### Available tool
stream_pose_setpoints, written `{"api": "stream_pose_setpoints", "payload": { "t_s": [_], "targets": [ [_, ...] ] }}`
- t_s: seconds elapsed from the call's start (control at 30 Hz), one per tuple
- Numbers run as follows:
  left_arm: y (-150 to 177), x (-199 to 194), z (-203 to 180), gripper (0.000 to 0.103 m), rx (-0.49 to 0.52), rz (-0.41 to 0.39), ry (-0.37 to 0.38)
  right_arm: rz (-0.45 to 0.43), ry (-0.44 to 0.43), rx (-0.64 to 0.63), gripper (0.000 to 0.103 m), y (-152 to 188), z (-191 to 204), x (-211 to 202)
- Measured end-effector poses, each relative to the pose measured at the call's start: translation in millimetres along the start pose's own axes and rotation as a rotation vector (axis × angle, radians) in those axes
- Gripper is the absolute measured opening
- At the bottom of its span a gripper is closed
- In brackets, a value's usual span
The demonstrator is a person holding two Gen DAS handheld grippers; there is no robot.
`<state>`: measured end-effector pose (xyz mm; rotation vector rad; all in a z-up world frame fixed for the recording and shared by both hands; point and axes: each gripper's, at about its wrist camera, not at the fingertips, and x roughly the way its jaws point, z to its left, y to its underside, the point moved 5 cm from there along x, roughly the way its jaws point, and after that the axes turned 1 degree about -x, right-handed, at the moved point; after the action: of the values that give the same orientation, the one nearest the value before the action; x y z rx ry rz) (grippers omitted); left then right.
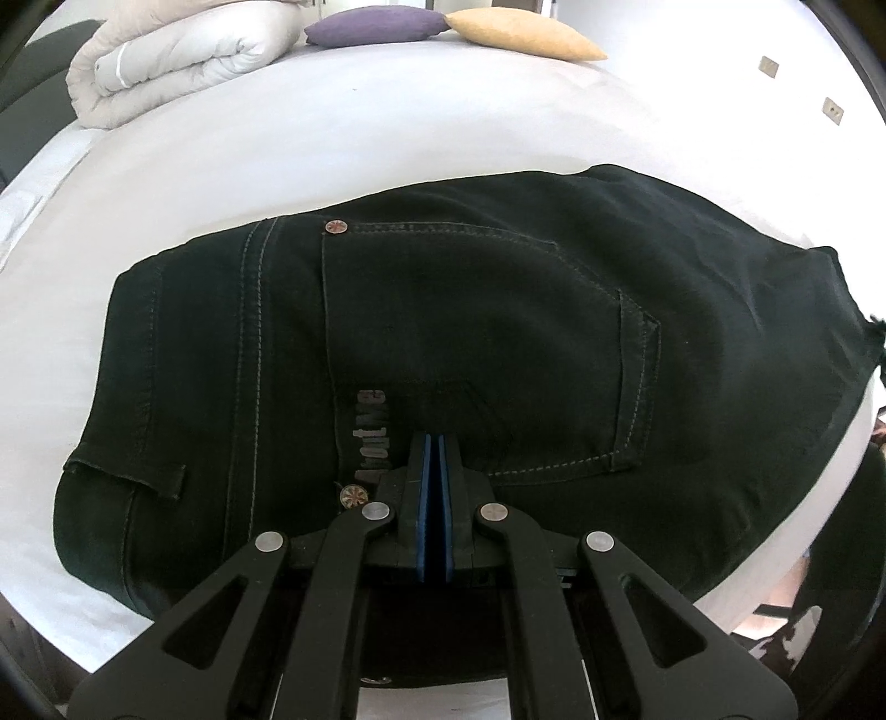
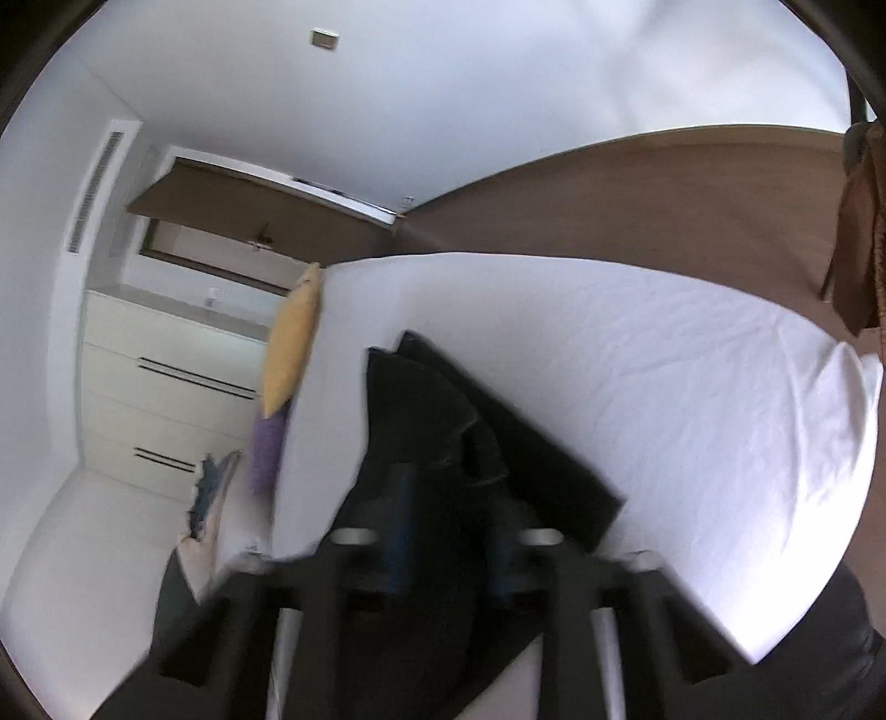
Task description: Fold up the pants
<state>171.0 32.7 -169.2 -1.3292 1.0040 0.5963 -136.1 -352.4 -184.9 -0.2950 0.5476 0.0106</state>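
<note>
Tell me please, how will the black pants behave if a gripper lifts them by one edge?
The pants are probably floppy: in the right wrist view the dark cloth drapes and creases by the right gripper. They look like thick denim with heavy seams, so likely rather heavy for cloth. On the smooth sheet they may slide when pushed.

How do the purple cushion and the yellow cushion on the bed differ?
The purple cushion is dark violet; the yellow cushion is pale mustard. In the left wrist view the purple one lies nearer the folded duvet, the yellow one further right with a pointed corner. Both rest side by side, touching, on the white bed.
</note>
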Motion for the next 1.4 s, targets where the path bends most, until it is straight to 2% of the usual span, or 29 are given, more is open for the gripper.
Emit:
{"api": "stream_pose_setpoints", "payload": {
  "t_s": [0.03,0.1,0.3,0.43,0.5,0.53,0.57,0.6,0.63,0.67,0.73,0.83,0.87,0.93,1.0,1.03,1.07,1.17,1.2,1.23,1.27,1.3,1.33,1.4],
  "targets": [
    [-0.9,1.1,-4.6,0.003,0.002,-0.001,-0.008,0.0,0.002,0.016,0.008,-0.9,-4.1,0.1],
    [-1.4,1.0,-6.4,0.003,0.004,-0.001,-0.015,0.001,-0.004,0.032,0.007,4.7,12.3,8.7],
    [-1.2,2.4,-6.2,0.003,-0.004,-0.005,-0.011,-0.018,0.006,0.02,0.007,7.5,6.7,-6.2],
    [-0.5,0.3,-0.8,0.003,-0.013,-0.015,0.0,0.021,0.049,-0.11,0.006,3.6,8.2,-6.1],
    [3.6,-4.1,4.4,0.003,-0.017,-0.019,0.005,-0.049,0.171,-0.149,0.026,-5.4,12.5,-21.8],
    [5.0,-6.2,6.3,0.003,-0.018,-0.02,0.006,-0.113,0.269,-0.153,0.057,-12.0,12.7,-35.4],
    [6.2,-7.8,7.5,0.003,-0.016,-0.022,0.004,-0.178,0.319,-0.145,0.063,-18.0,14.5,-49.6],
    [6.6,-8.0,7.6,0.003,-0.016,-0.024,0.002,-0.212,0.313,-0.148,0.062,-21.8,21.3,-58.6],
    [7.2,-7.9,7.3,0.003,-0.016,-0.025,-0.001,-0.195,0.265,-0.193,0.053,-22.8,38.8,-60.1],
    [7.5,-8.4,6.0,0.003,-0.016,-0.025,-0.004,-0.132,0.232,-0.259,0.032,-18.2,57.5,-52.8],
    [7.4,-8.6,3.8,0.003,-0.008,-0.024,-0.015,0.029,0.159,-0.385,0.019,3.6,96.8,-28.0],
    [7.8,-8.3,1.5,0.003,-0.013,-0.025,-0.016,0.357,0.036,-0.579,0.014,73.7,156.1,31.5],
    [8.0,-8.5,0.8,0.003,-0.017,-0.026,-0.013,0.417,0.035,-0.603,0.014,89.6,161.3,45.7],
    [8.0,-8.2,0.9,0.003,-0.018,-0.025,-0.01,0.556,0.05,-0.645,0.013,119.8,166.0,83.1],
    [7.8,-8.3,1.5,0.003,-0.02,-0.025,-0.004,0.64,0.128,-0.621,0.013,132.1,147.7,114.5],
    [7.7,-8.3,2.2,0.003,-0.021,-0.025,-0.002,0.658,0.16,-0.578,0.007,129.6,135.4,130.0],
    [7.7,-8.4,3.3,0.003,-0.022,-0.026,0.002,0.647,0.184,-0.549,0.0,122.4,125.5,141.8],
    [7.9,-8.1,6.6,0.003,-0.033,-0.032,0.014,0.541,0.154,-0.496,0.0,88.0,120.7,160.5],
    [7.5,-7.7,7.2,0.003,-0.036,-0.035,0.016,0.477,0.154,-0.502,0.0,74.6,124.4,164.1],
    [7.8,-7.0,8.5,0.003,-0.039,-0.037,0.016,0.404,0.189,-0.54,0.0,61.3,128.4,163.4],
    [7.8,-6.8,9.1,0.003,-0.041,-0.039,0.016,0.279,0.278,-0.618,0.0,43.9,132.7,162.8],
    [7.9,-7.3,9.3,0.003,-0.041,-0.042,0.015,0.19,0.362,-0.667,0.0,30.9,134.7,161.7],
    [8.6,-8.1,9.8,0.003,-0.042,-0.045,0.016,0.132,0.42,-0.664,0.0,19.1,133.4,156.0],
    [10.3,-9.3,11.6,0.003,-0.049,-0.052,0.022,0.097,0.377,-0.555,0.0,5.9,133.3,132.4]
  ]
}}
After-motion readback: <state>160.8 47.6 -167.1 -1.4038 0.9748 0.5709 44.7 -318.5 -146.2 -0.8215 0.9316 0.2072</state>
